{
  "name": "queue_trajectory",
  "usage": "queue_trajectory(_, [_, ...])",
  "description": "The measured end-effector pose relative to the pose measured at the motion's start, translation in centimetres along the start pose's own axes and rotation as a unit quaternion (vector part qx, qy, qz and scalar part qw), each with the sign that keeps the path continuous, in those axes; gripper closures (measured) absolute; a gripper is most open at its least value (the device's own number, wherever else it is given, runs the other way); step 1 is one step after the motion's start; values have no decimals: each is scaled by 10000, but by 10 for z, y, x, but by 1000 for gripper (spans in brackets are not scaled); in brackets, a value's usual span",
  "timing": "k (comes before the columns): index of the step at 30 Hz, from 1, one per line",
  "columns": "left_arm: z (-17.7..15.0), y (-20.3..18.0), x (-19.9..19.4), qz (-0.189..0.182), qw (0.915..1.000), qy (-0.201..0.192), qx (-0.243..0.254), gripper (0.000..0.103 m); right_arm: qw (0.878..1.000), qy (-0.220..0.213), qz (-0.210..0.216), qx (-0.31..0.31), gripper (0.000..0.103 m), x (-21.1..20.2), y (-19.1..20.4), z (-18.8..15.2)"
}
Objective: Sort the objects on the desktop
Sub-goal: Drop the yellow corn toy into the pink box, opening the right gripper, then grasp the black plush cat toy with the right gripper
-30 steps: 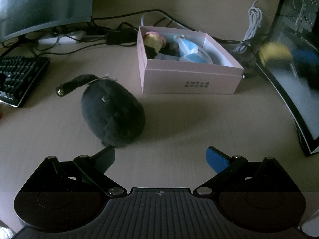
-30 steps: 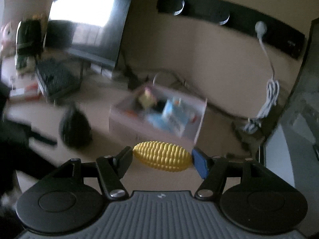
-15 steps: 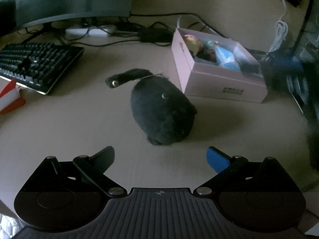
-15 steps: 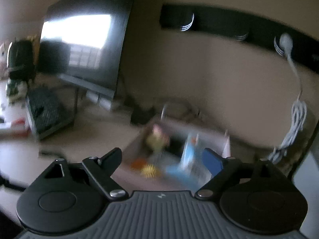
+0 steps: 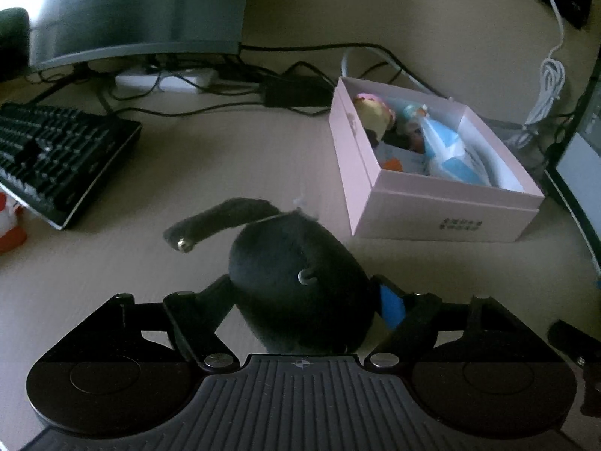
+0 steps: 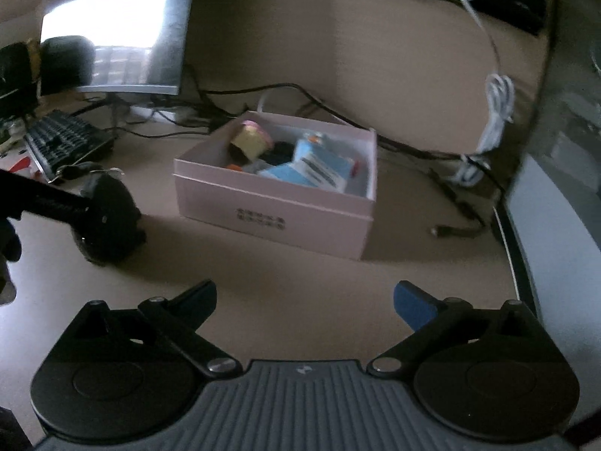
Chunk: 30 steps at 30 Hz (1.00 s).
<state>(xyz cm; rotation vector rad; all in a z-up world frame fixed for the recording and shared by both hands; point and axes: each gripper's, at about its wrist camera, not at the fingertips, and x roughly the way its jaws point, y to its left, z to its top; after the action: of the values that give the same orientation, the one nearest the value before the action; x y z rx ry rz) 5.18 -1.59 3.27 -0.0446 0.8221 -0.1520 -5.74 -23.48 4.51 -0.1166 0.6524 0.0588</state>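
Observation:
A black plush toy (image 5: 293, 263) with a tail-like strap lies on the beige desk, left of an open pink box (image 5: 432, 210). My left gripper (image 5: 304, 297) straddles the toy; its jaws are closing and both pads touch the toy's sides. The right wrist view shows the same toy (image 6: 109, 218) with a left finger (image 6: 56, 203) against it. The pink box (image 6: 270, 203) holds several small toys and a blue pack. My right gripper (image 6: 304, 297) hangs in front of the box, its jaws opening wide with nothing between them.
A black keyboard (image 5: 56, 158) lies at the left under a monitor (image 5: 131, 7). Cables and a white power strip (image 5: 165, 79) run behind the box. A second screen (image 6: 556, 225) and a coiled white cable (image 6: 496, 112) stand at the right.
The left gripper moved up to the plush toy and closed on its sides. The right gripper opened, the yellow corn left it, and it sank toward the desk.

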Motion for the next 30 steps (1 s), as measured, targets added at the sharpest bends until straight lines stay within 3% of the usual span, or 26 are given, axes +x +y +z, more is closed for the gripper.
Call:
queue_trajectory(3, [0,-9,-2,-27,9995,-75,290,26,9999,18,-101,39,2,-4,-6,-5])
queue_trajectory(6, [-7,-26,-16,-455,9967,-131,658,27,9998,2,-206,37,1,-8,-12,-11])
queue_trajectory(11, [-28,-62,-33,-1223,9830,-96,1364,25,9992,127,-331,193,0,-2,-21,-17])
queue_trajectory(16, [-41,-70,-34,-1272,9824,106,1366,20,9991,115,-379,134,0,-3,-23,-17])
queue_trajectory(19, [-46,-66,-44,-1412,9817,145,1272,10,9995,54,-298,106,0,-7,-20,-13])
queue_trajectory(24, [-53,-52,-58,-1255,9853,263,1129,6,9993,-57,236,297,0,-17,-15,3])
queue_trajectory(30, [-67,-25,-65,-808,9929,507,705,4,9893,125,1442,199,0,-10,17,24])
